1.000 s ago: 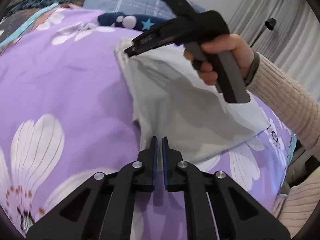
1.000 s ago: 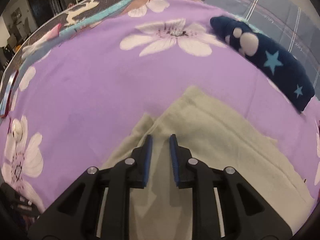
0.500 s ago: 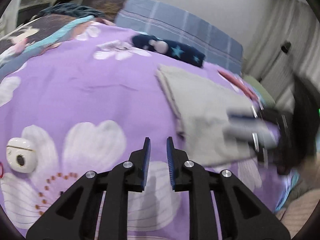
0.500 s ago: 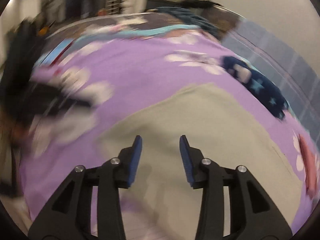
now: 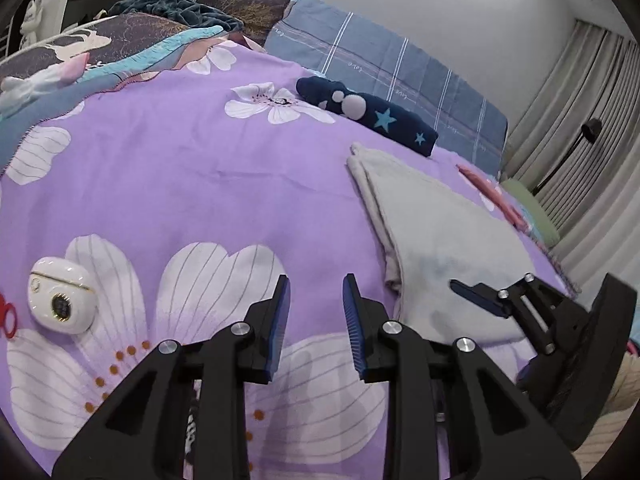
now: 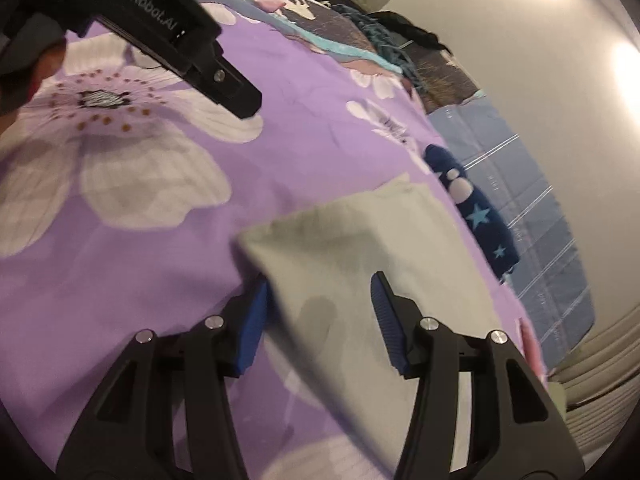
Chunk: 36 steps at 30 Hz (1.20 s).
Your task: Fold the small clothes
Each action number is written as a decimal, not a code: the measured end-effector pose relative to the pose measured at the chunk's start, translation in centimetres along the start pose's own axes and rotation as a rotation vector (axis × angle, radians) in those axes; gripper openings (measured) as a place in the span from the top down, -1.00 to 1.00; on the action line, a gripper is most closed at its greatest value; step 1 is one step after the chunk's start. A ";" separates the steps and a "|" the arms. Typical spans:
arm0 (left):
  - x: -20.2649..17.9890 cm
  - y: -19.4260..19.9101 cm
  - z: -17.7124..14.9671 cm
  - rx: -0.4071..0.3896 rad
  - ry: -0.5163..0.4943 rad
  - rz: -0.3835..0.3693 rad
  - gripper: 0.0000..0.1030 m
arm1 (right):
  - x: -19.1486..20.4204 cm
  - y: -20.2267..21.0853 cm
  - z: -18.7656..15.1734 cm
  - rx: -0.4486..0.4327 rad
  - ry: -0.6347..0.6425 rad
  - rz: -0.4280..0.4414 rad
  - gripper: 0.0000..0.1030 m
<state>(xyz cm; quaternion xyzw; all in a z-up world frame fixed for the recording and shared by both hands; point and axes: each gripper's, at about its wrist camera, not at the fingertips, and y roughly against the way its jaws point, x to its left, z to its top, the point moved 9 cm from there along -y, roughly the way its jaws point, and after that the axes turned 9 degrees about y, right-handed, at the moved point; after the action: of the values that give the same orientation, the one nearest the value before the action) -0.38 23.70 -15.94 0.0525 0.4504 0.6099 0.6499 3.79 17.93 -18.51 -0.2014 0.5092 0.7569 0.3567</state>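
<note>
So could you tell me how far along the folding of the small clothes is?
Done: the grey garment lies folded flat beside a folded navy star-print piece. In hand: nothing; the left hand-held gripper and right hand-held gripper are opening, empty. No unfolded clothes in view.

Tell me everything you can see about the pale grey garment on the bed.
The pale grey garment is soft, plain cloth, folded into a flat, roughly rectangular shape with layered edges showing along its left side. It lies on the purple floral bedspread, just short of a rolled navy star-print piece. The right gripper, jaws opening, hovers over its near end without pinching it.
</note>
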 end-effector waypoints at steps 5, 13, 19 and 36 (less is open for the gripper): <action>-1.2 -2.2 1.6 0.058 0.014 -0.089 0.20 | -0.6 -1.3 0.5 0.031 -0.078 0.085 0.81; -6.2 -11.8 4.6 0.296 -0.021 -0.207 -0.03 | -1.6 -1.1 0.4 0.020 -0.131 0.110 0.92; -8.0 -17.1 6.6 0.325 -0.011 -0.203 -0.03 | -2.2 -0.6 0.1 0.019 -0.150 0.090 0.82; -13.6 -17.7 9.9 0.296 -0.057 -0.233 0.85 | -9.2 2.7 -1.5 -0.105 -0.390 0.032 0.95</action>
<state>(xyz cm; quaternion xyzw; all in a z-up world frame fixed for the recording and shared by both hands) 21.34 12.61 -13.94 0.1125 0.5196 0.4559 0.7138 7.79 12.87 -11.28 -0.0611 0.3937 0.8126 0.4253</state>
